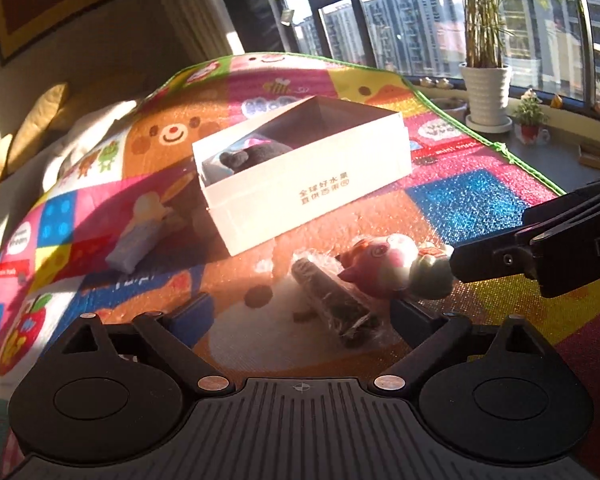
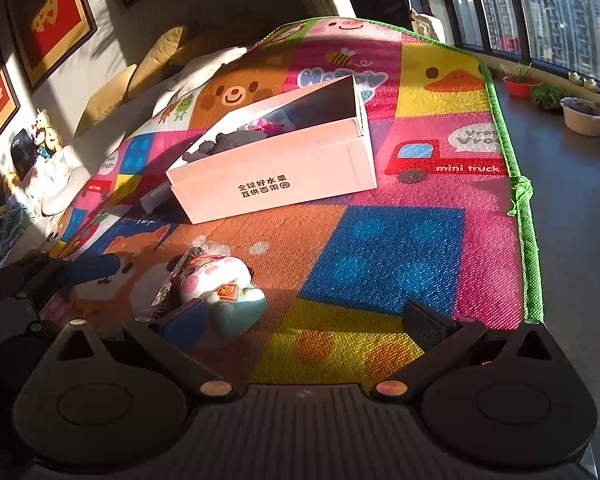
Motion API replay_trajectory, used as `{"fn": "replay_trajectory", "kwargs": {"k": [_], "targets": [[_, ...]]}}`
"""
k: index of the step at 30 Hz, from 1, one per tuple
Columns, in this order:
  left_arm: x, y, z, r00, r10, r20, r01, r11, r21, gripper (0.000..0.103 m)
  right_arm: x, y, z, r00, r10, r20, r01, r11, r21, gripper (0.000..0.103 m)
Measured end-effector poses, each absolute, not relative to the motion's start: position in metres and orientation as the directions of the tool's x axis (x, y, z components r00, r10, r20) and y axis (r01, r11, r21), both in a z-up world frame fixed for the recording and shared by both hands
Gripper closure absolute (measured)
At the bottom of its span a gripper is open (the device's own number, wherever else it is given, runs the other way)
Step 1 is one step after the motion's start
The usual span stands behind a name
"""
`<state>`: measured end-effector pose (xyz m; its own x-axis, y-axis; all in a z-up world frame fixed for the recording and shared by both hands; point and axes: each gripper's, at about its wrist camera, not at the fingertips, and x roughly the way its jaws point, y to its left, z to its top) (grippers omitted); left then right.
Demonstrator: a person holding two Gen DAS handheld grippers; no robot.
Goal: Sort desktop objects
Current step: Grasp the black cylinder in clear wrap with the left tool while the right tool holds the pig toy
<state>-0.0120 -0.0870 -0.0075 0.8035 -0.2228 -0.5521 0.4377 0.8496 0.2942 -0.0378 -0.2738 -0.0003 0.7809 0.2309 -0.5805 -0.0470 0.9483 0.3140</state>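
We see both grippers wide open and holding nothing. Between the left gripper (image 1: 300,312) fingers lies a dark wrapped packet (image 1: 334,302), its contents hard to read. The pink toy (image 2: 216,280) lies touching it, beside the right gripper (image 2: 304,320). The white box (image 2: 276,160) hides most of its dark plush (image 1: 256,156).

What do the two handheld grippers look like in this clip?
Both the left gripper and right gripper are matte black plastic: a ribbed centre plate, two round discs, angled linkage arms with silver rivets, and blue-faced pads. No sleeves or cables show.
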Motion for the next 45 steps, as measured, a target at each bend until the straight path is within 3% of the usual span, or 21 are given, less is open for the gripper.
{"fn": "replay_trajectory", "kwargs": {"k": [6, 12, 16, 20, 23, 28, 34, 35, 36, 43, 45], "targets": [[0.007, -0.045, -0.014, 0.828, -0.041, -0.560, 0.263, 0.910, 0.321, 0.001, -0.036, -0.261, 0.001, 0.763, 0.195, -0.616, -0.069, 0.973, 0.222, 0.000], [0.018, -0.009, -0.009, 0.806, -0.034, -0.591, 0.153, 0.976, 0.153, 0.001, -0.040, -0.248, 0.005, 0.743, 0.242, -0.624, -0.170, 0.970, 0.175, 0.000], [0.015, -0.002, -0.008, 0.807, -0.053, -0.588, 0.145, 0.983, 0.109, 0.000, -0.044, -0.230, 0.011, 0.759, 0.236, -0.606, -0.250, 0.966, 0.064, 0.011], [0.013, 0.000, -0.008, 0.811, -0.062, -0.581, 0.139, 0.986, 0.089, 0.000, -0.031, -0.222, 0.009, 0.802, 0.048, -0.595, -0.153, 0.980, -0.128, 0.011], [0.014, 0.003, -0.008, 0.809, -0.066, -0.584, 0.131, 0.989, 0.070, 0.000, -0.029, -0.227, 0.012, 0.826, -0.032, -0.563, -0.094, 0.977, -0.193, 0.011], [0.017, 0.005, -0.009, 0.799, -0.067, -0.598, 0.120, 0.992, 0.050, 0.000, -0.028, -0.227, 0.023, 0.800, 0.155, -0.579, -0.224, 0.974, -0.048, 0.010], [0.016, 0.006, -0.009, 0.798, -0.064, -0.599, 0.118, 0.992, 0.052, 0.000, -0.002, -0.204, 0.016, 0.769, 0.241, -0.592, -0.295, 0.955, 0.005, 0.010], [0.016, 0.005, -0.009, 0.798, -0.063, -0.599, 0.118, 0.992, 0.053, 0.000, 0.002, -0.203, 0.014, 0.760, 0.250, -0.600, -0.302, 0.953, 0.015, 0.016], [0.016, 0.005, -0.009, 0.797, -0.062, -0.600, 0.117, 0.992, 0.053, 0.000, 0.006, -0.201, 0.012, 0.741, 0.260, -0.619, -0.310, 0.950, 0.027, 0.030], [0.009, 0.001, -0.004, 0.812, -0.050, -0.582, 0.104, 0.993, 0.060, 0.000, -0.030, -0.228, 0.016, 0.784, 0.249, -0.568, -0.256, 0.964, 0.070, 0.030], [0.004, -0.009, 0.000, 0.784, -0.157, -0.600, 0.179, 0.983, -0.023, 0.000, -0.042, -0.244, 0.016, 0.817, 0.197, -0.543, -0.188, 0.979, 0.074, 0.030]]}}
